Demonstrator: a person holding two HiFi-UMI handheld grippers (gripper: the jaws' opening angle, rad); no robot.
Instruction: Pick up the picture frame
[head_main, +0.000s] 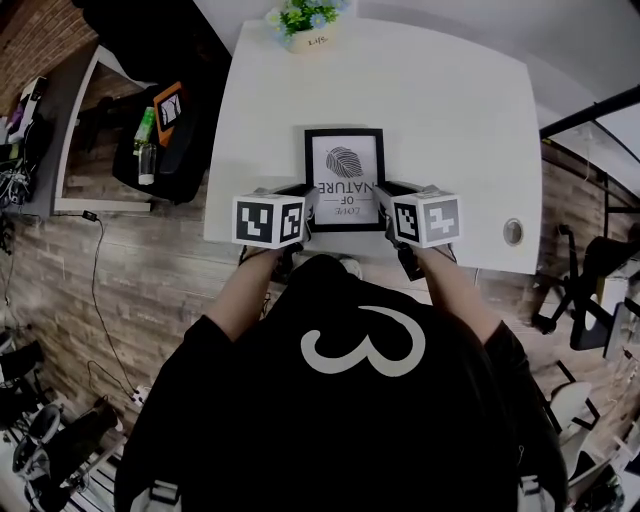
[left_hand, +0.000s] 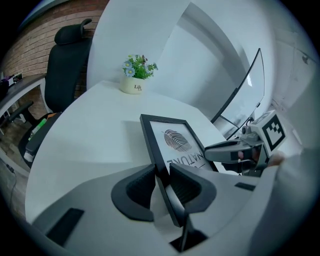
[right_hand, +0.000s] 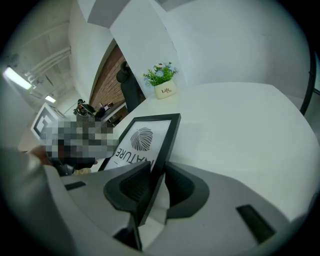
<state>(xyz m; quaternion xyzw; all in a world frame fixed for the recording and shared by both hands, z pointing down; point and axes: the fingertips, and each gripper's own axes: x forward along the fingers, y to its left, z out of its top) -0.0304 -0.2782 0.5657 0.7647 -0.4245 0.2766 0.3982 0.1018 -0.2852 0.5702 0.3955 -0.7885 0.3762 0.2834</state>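
A black picture frame (head_main: 344, 178) with a leaf print and the word NATURE lies near the front edge of the white table (head_main: 450, 120). My left gripper (head_main: 304, 205) is shut on its left side bar, my right gripper (head_main: 386, 207) on its right side bar. In the left gripper view the frame (left_hand: 175, 140) runs between the jaws of the left gripper (left_hand: 162, 176), which press on its edge. The right gripper view shows the same for the right gripper (right_hand: 157, 176) and the frame (right_hand: 142, 137). Whether the frame is off the table I cannot tell.
A small potted plant (head_main: 305, 25) stands at the table's far edge. A round cable hole (head_main: 513, 232) sits at the front right corner. A black office chair (left_hand: 65, 65) and a side desk (head_main: 80, 130) with clutter stand to the left.
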